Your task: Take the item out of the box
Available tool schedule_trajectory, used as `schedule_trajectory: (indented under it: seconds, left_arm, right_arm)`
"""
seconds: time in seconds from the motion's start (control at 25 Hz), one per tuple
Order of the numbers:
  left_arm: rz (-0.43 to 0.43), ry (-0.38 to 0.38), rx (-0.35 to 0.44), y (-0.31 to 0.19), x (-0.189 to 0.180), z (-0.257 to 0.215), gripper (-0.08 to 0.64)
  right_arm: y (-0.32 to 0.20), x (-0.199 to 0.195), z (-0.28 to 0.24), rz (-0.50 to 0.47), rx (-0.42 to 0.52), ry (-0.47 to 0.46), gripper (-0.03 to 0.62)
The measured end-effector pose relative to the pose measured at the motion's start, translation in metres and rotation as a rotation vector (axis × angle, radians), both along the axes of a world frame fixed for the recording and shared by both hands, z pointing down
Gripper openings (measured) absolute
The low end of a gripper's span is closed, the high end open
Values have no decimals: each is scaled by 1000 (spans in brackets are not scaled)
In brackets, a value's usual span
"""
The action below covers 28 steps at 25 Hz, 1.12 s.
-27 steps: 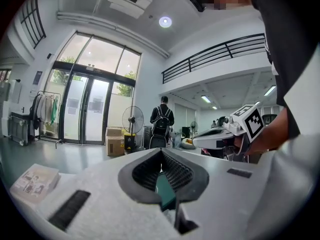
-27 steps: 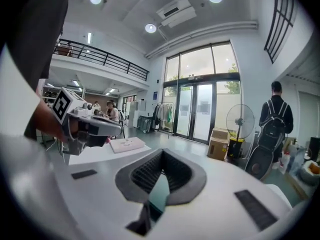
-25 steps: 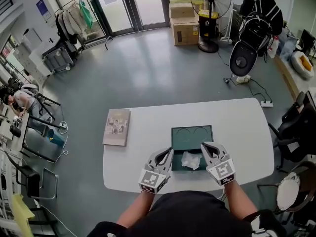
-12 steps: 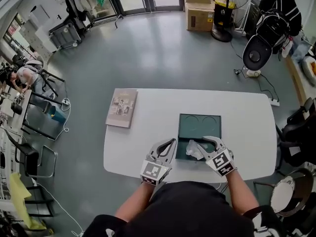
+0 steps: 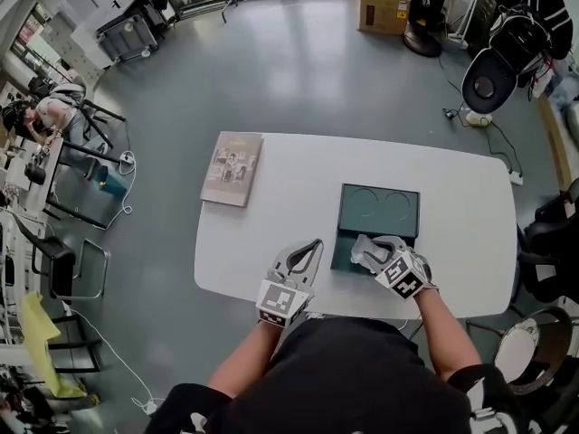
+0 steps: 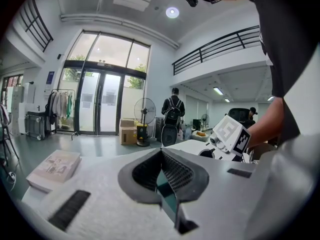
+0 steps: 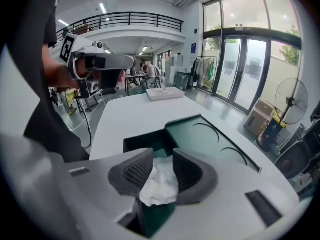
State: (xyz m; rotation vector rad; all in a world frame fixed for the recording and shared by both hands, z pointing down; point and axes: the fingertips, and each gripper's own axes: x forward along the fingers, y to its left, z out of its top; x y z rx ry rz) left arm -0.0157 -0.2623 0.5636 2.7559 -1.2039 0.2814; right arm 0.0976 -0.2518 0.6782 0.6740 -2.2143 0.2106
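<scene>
A dark green box (image 5: 346, 253) lies open on the white table (image 5: 271, 233), its lid (image 5: 380, 211) flipped back flat behind it. In the tray sits a crumpled white item (image 5: 364, 249). My right gripper (image 5: 373, 246) points down into the tray. Its jaws have just been opening, and in the right gripper view the white item (image 7: 159, 184) lies between the spread pads of the gripper (image 7: 162, 156). My left gripper (image 5: 312, 245) hovers by the box's left front corner, and in the left gripper view its pads (image 6: 161, 151) meet with nothing between them.
A book (image 5: 232, 168) lies at the table's far left corner. Chairs stand at the right of the table (image 5: 543, 242). A fan, cardboard boxes and a person with a backpack (image 5: 520, 25) are on the floor beyond.
My right gripper has tipped down and sunk into the box, and its jaws have opened around the white item. The left gripper has edged lower beside the box.
</scene>
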Motion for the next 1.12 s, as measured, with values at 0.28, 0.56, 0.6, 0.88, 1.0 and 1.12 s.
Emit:
schedule_trajectory:
  seconds: [0.28, 0.56, 0.6, 0.88, 1.0, 1.12]
  left_arm:
    - [-21, -6, -18, 1, -4, 6, 11]
    - [-31, -11, -26, -1, -4, 10, 11]
    - [-36, -11, -29, -1, -4, 10, 9]
    - [-44, -13, -37, 2, -6, 14, 11]
    - [-55, -16, -41, 3, -9, 12, 11]
    - [-63, -18, -48, 6, -10, 14, 11]
  right_arm:
    - [7, 6, 44, -68, -91, 118, 140]
    - [4, 7, 71, -94, -133, 175, 147]
    - [4, 7, 73, -97, -135, 181, 147]
    - [5, 2, 87, -122, -146, 213, 128]
    - [4, 3, 89, -116, -141, 231, 99]
    - [4, 3, 90, -115, -142, 239, 74]
